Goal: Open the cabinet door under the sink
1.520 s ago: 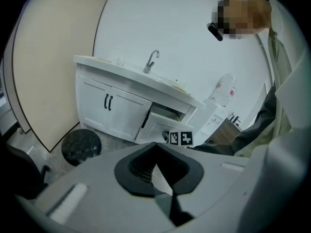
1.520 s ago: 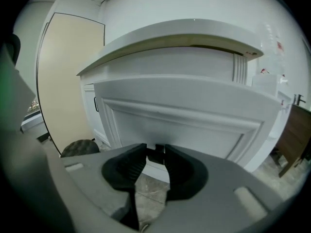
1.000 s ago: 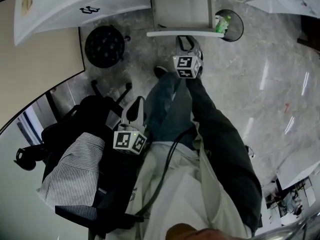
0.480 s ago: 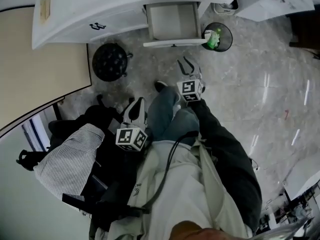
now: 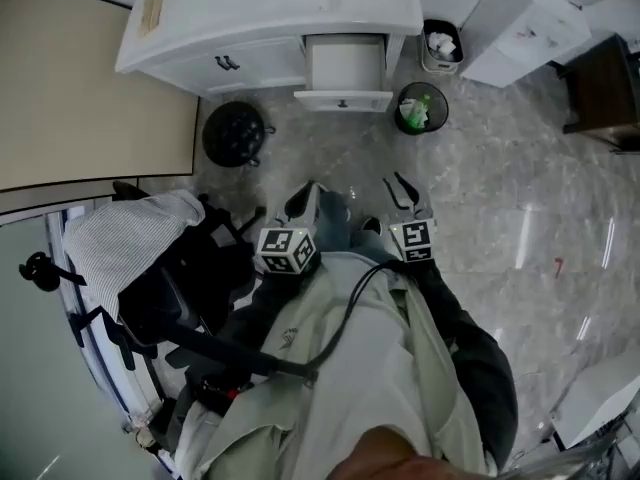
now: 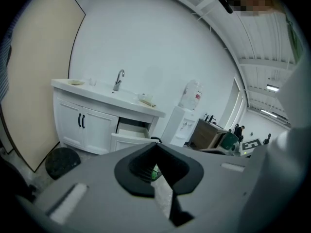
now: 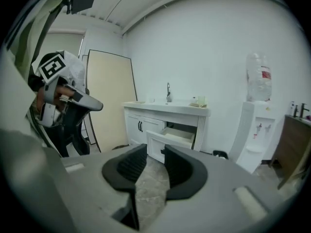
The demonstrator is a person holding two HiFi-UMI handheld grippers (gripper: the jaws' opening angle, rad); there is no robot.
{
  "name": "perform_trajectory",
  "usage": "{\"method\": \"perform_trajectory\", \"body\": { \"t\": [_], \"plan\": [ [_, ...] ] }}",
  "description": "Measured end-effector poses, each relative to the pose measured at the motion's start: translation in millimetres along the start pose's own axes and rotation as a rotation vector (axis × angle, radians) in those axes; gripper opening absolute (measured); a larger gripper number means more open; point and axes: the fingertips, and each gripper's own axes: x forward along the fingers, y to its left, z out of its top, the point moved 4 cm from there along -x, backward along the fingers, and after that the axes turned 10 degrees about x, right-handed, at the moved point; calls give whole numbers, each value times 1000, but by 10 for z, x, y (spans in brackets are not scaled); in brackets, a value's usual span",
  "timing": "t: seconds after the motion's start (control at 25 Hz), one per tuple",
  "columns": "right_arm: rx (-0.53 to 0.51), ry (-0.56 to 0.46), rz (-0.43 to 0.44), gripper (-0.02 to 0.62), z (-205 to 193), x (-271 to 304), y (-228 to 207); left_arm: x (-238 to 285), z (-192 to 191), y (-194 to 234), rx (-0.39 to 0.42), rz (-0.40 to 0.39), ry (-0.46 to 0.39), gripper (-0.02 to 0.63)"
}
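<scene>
Approach step: cabinet door [image 5: 262, 64], upper left of frame, shut, well apart from both. Left hand-held gripper [image 5: 303, 200] jaws together; right hand-held gripper [image 5: 400, 186] slightly apart, empty. Next: reach black handle [image 5: 228, 63]

Left gripper [image 5: 303, 197] jaws together, right gripper [image 5: 397, 184] jaws apart

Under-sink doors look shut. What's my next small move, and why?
Probably step closer and bring the open right claw toward the black handles on the shut cabinet doors: only the drawer is out, and that claw hangs well short of them.
</scene>
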Motion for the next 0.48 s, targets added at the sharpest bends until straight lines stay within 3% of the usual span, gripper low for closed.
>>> {"method": "perform_trajectory", "body": {
  "t": [0.16, 0.28, 0.48],
  "plan": [
    [2, -30, 27, 118, 144, -353, -39, -64, 91, -227, 17, 34, -18, 8],
    [-22, -56, 24, 118, 213, -414, -17, -26, 148, -284, 54, 14, -38, 8],
    [-27, -73, 60, 118, 243, -469, 95, -220, 105, -275, 56, 54, -56, 8]
  ]
}}
